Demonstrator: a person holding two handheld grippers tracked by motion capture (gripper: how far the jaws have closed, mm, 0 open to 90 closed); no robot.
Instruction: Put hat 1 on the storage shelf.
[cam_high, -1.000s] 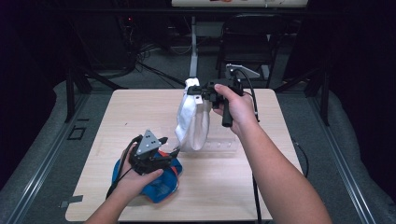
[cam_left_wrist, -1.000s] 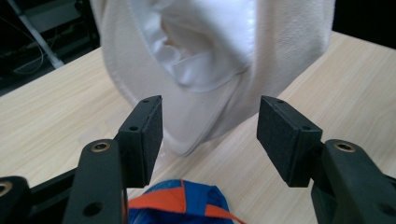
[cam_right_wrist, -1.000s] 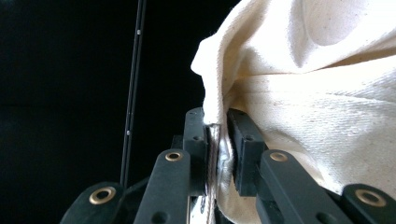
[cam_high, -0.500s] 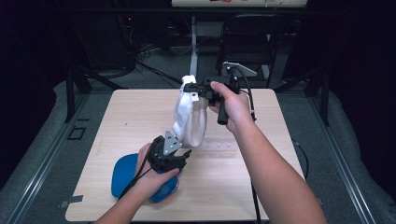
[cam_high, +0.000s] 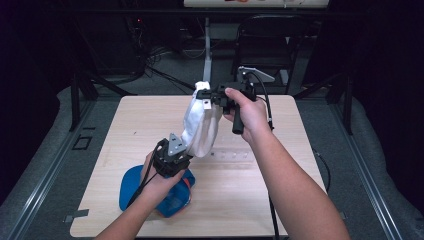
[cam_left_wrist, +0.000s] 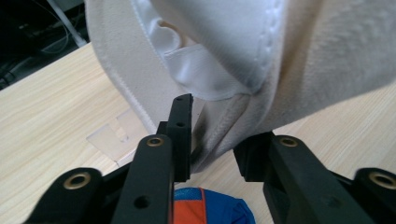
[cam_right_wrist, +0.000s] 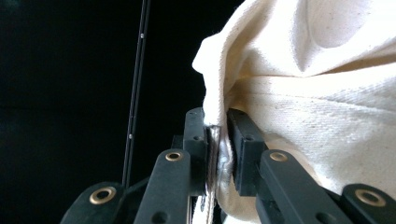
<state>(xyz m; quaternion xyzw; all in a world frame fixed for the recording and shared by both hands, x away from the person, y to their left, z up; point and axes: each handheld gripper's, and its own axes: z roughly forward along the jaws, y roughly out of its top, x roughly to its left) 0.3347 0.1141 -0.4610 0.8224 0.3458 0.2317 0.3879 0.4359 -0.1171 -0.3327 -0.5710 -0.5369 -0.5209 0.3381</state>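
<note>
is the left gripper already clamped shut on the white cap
No: in the left gripper view the left gripper has its jaws apart around the lower edge of the white cap.

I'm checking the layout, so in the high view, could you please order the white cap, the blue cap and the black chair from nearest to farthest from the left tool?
1. White cap: its lower edge lies between the jaws of the left tool.
2. Blue cap: on the table just below and left of it.
3. Black chair: beyond the table's far edge.
</note>
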